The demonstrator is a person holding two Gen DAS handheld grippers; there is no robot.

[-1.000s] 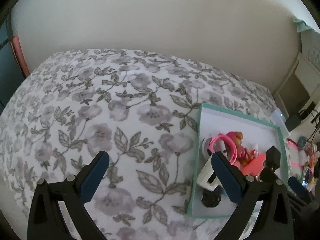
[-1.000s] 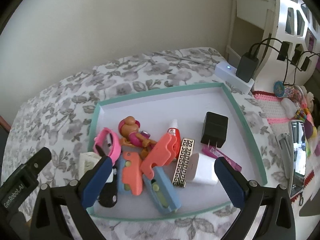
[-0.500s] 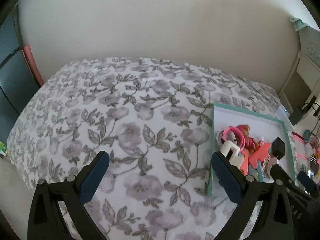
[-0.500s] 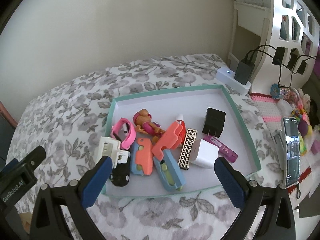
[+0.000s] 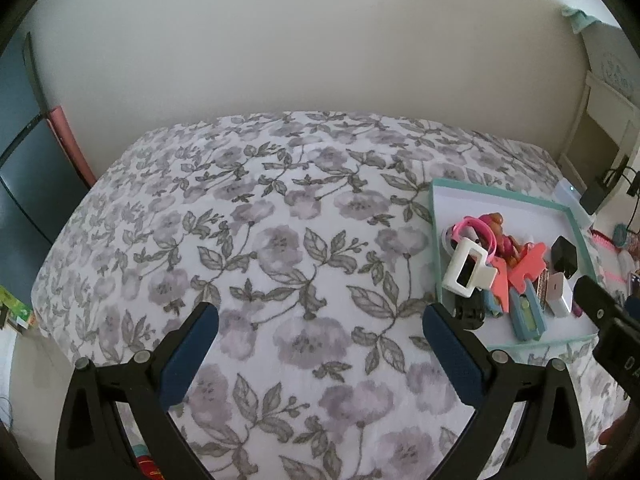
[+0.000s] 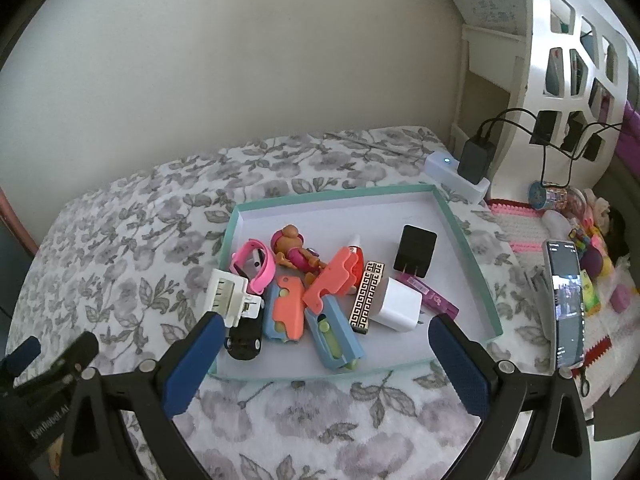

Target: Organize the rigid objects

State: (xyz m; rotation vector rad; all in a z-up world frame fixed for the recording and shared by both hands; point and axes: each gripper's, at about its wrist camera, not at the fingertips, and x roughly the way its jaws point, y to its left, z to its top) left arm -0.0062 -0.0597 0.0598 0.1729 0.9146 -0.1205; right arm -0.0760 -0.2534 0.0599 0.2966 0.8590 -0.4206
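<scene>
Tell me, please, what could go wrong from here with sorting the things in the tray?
The white hair clip sits propped on the tray edge above the black toy car; a nudge could tip it onto the bed. The items lie piled and overlapping, so the open right gripper may drag neighbours along. The soft bedspread could let the tray tilt if pressed.

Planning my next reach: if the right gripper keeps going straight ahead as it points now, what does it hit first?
Most likely the pile in the teal tray, around the orange clip; the right gripper is open, and depth is hard to judge.
</scene>
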